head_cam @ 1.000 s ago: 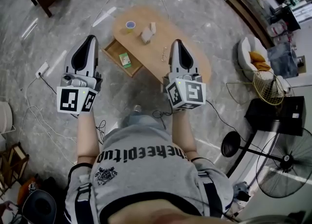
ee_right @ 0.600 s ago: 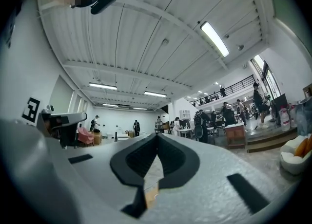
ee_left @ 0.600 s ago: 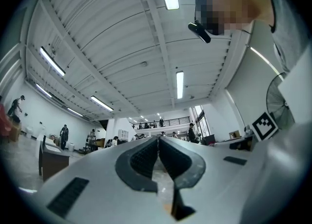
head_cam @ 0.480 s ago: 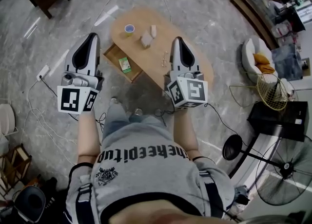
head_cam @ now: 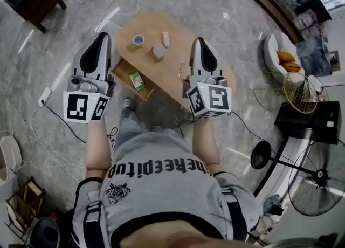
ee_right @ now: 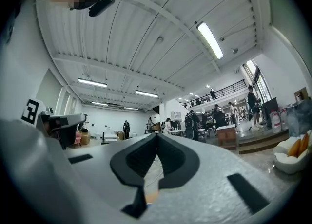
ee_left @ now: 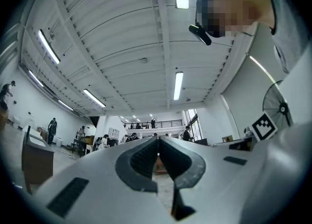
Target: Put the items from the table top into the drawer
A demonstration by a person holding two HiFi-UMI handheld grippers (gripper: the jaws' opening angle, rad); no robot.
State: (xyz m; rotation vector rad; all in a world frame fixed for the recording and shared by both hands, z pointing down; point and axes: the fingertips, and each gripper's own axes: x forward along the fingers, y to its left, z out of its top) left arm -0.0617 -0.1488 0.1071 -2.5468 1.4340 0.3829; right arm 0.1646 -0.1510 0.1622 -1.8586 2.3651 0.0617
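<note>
My left gripper [head_cam: 102, 39] and right gripper [head_cam: 198, 43] both have their jaws pressed together on nothing. The items lie ahead and below, between them: a blue roll [head_cam: 138, 40], a pale block [head_cam: 158, 52] and a small box [head_cam: 165, 39] at the far-left end of the oval wooden table [head_cam: 175, 50], whose long axis runs far-left to near-right. The open drawer [head_cam: 121, 69], a green box [head_cam: 138, 81] inside, juts from the table's left side, nearer my left gripper, and glossy grey stone floor [head_cam: 64, 20] surrounds it all in a big hall.
</note>
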